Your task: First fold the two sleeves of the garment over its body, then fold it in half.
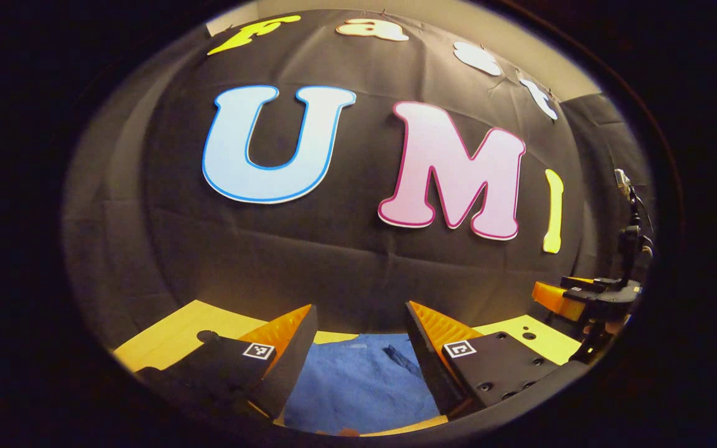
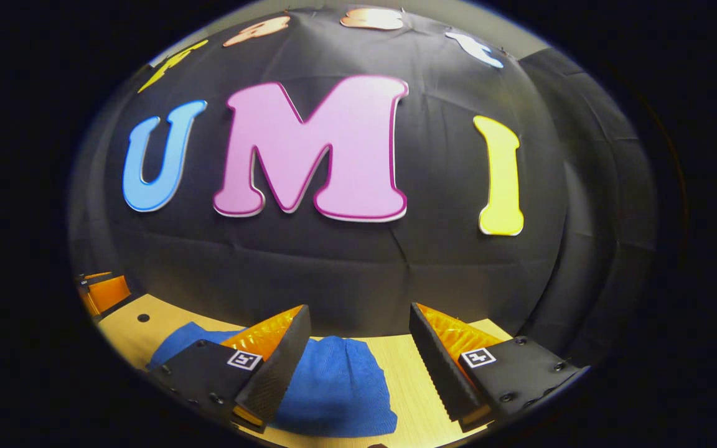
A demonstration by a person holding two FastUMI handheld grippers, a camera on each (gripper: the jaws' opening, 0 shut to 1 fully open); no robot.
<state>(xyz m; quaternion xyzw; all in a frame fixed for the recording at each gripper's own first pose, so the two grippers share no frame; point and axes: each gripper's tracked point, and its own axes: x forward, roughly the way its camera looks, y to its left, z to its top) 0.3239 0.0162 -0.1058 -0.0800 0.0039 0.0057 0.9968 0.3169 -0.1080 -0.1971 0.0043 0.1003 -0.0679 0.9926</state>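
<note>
Black cloth walls the booth behind a pale wooden table (image 2: pixel 421 386), and on it lies the blue garment (image 2: pixel 333 386), spread flat below both tools. In the left gripper view the left gripper (image 1: pixel 358 348) hangs above the cloth with its jaws wide apart and nothing between them, and the right gripper (image 2: pixel 358 354) likewise stands spread and empty over the garment's edge in the right gripper view (the other tool (image 1: pixel 589 298) shows off to the side in the left gripper view). Both seem held high and level, probably so each can come down on a sleeve; no fold looks made yet, though much of the garment is hidden.
</note>
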